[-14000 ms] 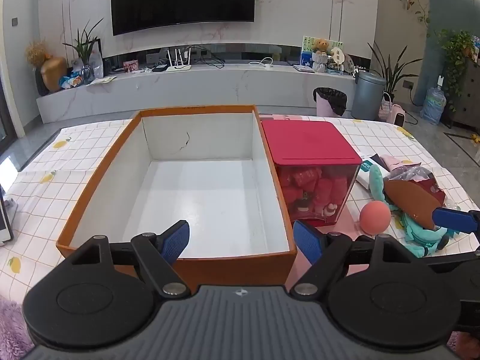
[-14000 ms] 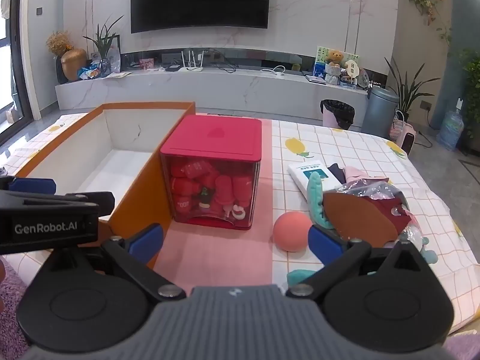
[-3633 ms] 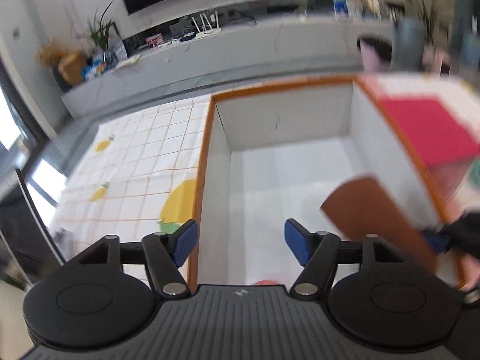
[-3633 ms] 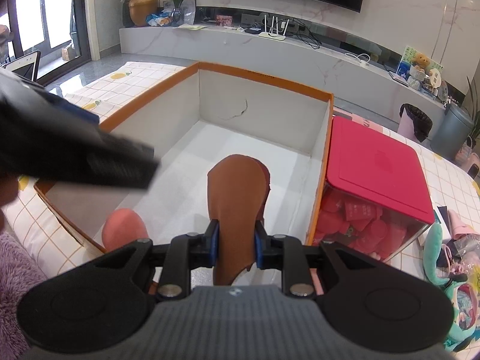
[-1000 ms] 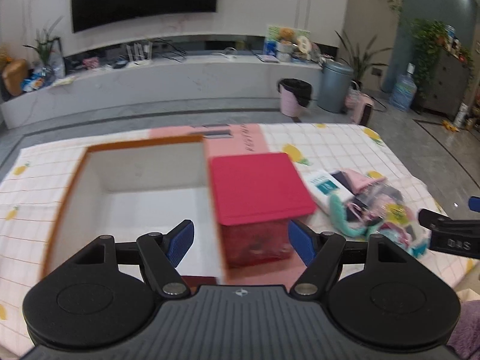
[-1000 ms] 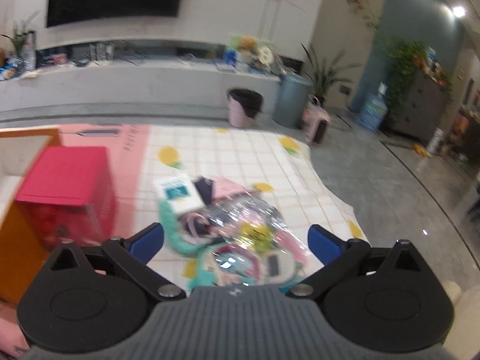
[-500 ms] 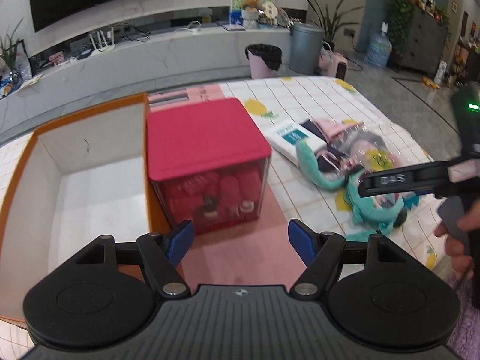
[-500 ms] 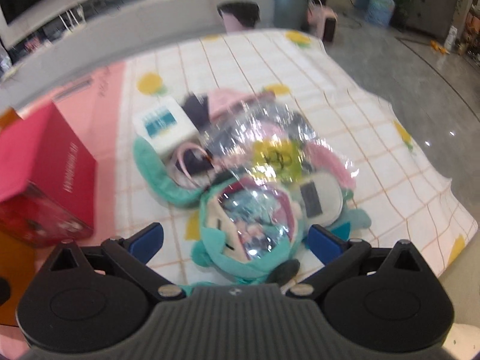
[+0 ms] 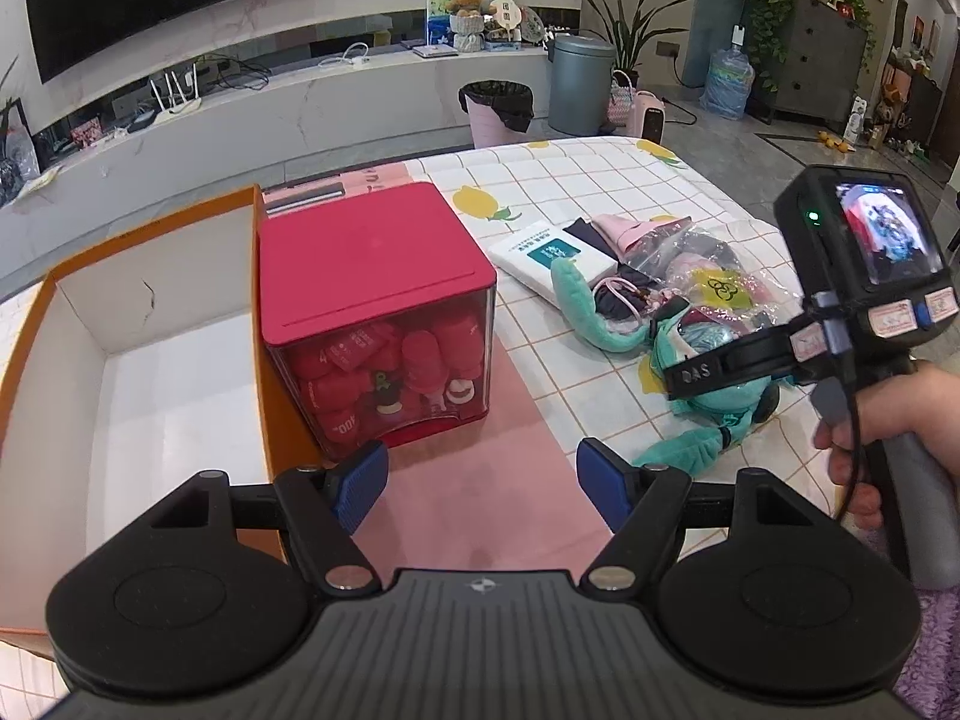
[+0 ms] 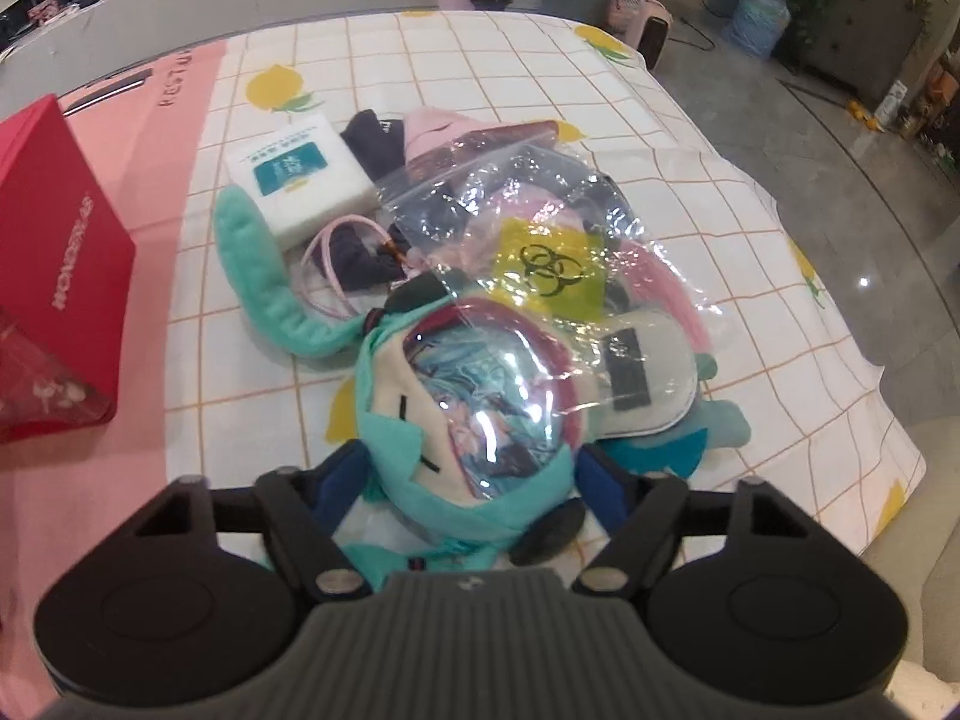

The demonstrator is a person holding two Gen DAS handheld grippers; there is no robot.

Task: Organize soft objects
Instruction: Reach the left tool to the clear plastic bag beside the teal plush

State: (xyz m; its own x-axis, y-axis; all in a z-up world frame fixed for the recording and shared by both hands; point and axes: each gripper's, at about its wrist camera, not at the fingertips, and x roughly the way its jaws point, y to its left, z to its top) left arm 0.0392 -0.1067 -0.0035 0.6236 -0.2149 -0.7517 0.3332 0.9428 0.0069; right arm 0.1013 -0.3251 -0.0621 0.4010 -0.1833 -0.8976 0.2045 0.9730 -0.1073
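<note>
A teal plush doll with a clear plastic front lies on the tablecloth; it also shows in the left wrist view. My right gripper is open, its two blue pads on either side of the doll's lower body. Behind the doll lies a clear zip bag with pink and dark soft items. My left gripper is open and empty above the pink mat. The orange box with a white inside stands at left.
A red-lidded clear cube full of red items stands between the orange box and the pile. A white tissue pack, dark cloth and pink cloth lie behind the doll. The table edge drops off at right.
My right gripper has come down onto the teal doll, which now sits between its open pads. My left gripper has turned right, away from the box, and hovers over the pink mat.
</note>
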